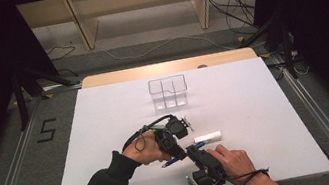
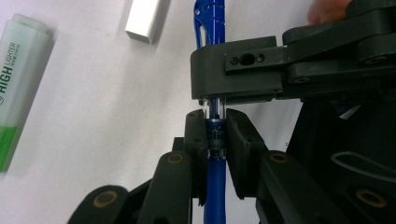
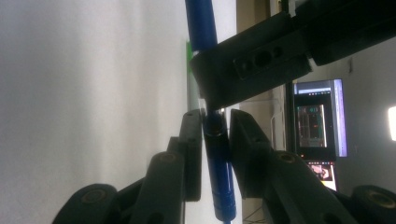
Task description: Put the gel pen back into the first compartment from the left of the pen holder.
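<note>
Blue pen (image 1: 176,160): held between the two grippers near the front middle of the white worktop (image 1: 106,122), raised off the surface, seen as a short blue stick in the high view.

Left gripper (image 2: 216,135): jaws together on the pen's barrel, at the dark band with white lettering; pads press both sides. In the high view it sits at (image 1: 175,152), held by the person's left hand (image 1: 144,149).

Right gripper (image 3: 215,135): jaws clamped on the pen's dark lower section, pads touching both sides. In the high view it sits at (image 1: 194,152), held by the right hand (image 1: 235,162). The two grippers meet almost tip to tip along the pen.

Clear plastic organiser (image 1: 168,92): several compartments, upright, at the far middle of the worktop, well apart from the grippers.

White eraser (image 1: 209,137): lying flat just beyond the right gripper; also at (image 2: 144,21).

Green highlighter (image 2: 18,88): lying on the worktop, cap pale, body green, marked "HIGH LIGHTER".

Computer screen (image 3: 317,119): lit, in the background of the right gripper view.
</note>
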### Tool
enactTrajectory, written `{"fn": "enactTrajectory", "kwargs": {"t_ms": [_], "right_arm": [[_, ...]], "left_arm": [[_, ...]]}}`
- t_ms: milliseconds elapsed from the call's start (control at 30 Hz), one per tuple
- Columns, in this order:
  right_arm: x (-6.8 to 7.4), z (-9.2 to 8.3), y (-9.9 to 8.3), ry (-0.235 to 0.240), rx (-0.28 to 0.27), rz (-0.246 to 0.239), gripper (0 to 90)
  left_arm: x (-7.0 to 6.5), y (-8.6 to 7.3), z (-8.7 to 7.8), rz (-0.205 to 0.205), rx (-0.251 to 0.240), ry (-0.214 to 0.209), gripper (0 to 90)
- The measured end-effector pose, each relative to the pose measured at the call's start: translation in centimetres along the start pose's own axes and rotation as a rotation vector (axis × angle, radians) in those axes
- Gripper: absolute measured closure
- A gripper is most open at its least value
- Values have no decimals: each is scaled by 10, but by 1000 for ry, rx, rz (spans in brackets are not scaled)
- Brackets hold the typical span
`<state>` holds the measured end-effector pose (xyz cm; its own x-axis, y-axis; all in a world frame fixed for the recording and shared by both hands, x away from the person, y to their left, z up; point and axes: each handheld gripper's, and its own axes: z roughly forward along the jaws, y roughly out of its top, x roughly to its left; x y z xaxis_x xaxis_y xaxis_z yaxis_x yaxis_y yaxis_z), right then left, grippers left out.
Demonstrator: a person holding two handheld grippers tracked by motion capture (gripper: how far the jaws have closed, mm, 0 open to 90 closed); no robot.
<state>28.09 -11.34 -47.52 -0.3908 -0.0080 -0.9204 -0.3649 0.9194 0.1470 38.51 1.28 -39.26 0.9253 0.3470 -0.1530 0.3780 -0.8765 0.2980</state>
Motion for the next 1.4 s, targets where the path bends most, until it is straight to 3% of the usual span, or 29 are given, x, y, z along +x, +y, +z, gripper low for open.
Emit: {"fn": "enactTrajectory", "kwargs": {"t_ms": [167,400,500,600,700,900,933,967,1000,1100,1133,1167,1267,1300,1333,1400], "right_arm": [[4,0,0,21,25,-8,788],[4,-1,0,24,18,-30,796],[5,-2,-1,16,15,-30,797],[3,-2,-2,12,9,-37,797],[4,-2,-5,16,21,-12,797],[-1,-1,-10,9,22,-11,797],[-1,-1,-12,2,17,-2,797],[1,-3,-13,23,56,44,797],[-3,-2,-14,10,29,4,797],[-3,-1,-17,3,31,19,796],[-4,-1,-19,2,35,27,797],[-5,-1,-20,7,41,32,796],[-7,-1,-24,10,52,67,796],[-10,0,-26,4,53,57,796],[-11,0,-27,1,56,69,797],[-16,1,-31,-3,65,85,796]], "left_arm": [[0,0,2,-2,1,0,786],[0,0,2,-5,14,-21,769],[0,-1,2,-20,-2,-42,659],[-2,-3,-3,-20,-18,-25,515],[-4,-6,-12,-24,-62,-4,391],[-4,-12,-23,-37,-164,34,306],[-4,-14,-24,-40,-181,47,296],[-4,-16,-25,-46,-200,50,282],[-4,-19,-27,-55,-224,58,273],[-1,-28,-32,-82,-309,79,250],[-1,-28,-32,-82,-309,79,238],[1,-36,-37,-90,-369,116,226],[6,-50,-41,-109,-489,142,210],[7,-54,-42,-123,-533,152,210],[7,-54,-42,-123,-533,152,207],[10,-66,-43,-156,-611,196,204]]}}
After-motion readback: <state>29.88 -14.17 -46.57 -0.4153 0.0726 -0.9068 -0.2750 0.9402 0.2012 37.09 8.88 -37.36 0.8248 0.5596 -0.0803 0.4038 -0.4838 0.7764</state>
